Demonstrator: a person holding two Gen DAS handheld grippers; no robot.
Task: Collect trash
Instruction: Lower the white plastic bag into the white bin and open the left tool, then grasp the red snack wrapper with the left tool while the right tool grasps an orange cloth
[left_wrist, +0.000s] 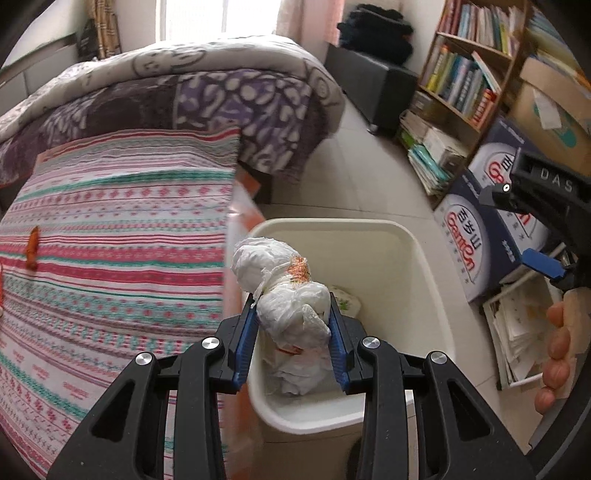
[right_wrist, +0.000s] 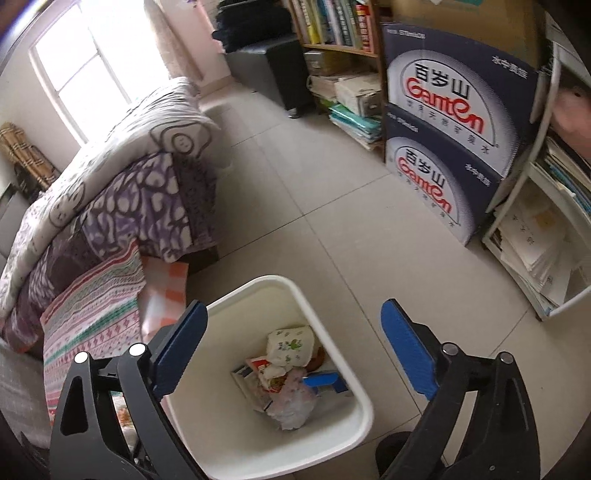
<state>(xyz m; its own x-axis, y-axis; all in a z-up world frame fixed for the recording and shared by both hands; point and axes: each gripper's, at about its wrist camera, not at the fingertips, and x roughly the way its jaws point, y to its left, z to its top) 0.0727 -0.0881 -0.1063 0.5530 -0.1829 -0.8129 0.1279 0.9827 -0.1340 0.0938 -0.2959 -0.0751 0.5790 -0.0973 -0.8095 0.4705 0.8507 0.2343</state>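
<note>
Trash wad (left_wrist: 284, 291), white and crumpled, sits clamped in your left gripper (left_wrist: 292, 325) above the bin (left_wrist: 424, 266); your right gripper (right_wrist: 295, 354) gapes wide, empty, wrappers (right_wrist: 288, 384) at six o'clock below.

The cream-white plastic waste bin (right_wrist: 364, 400) stands on pale grey floor tiles (right_wrist: 321, 192). Above it, the left tongs (left_wrist: 291, 314), black with blue ribbed pads, grip a crumpled white tissue wad (left_wrist: 284, 280) blotched orange. Left of the bin, a bedsheet (left_wrist: 110, 236) runs in red, teal and white stripes with small diamond motifs; beyond it lies a purple-and-cream blanket (left_wrist: 240, 96) with a leaf pattern. Right of the bin stand 2 navy cardboard boxes (right_wrist: 454, 110) with red lettering on white ovals. The right tongs (right_wrist: 295, 336) are black with blue pads.
</note>
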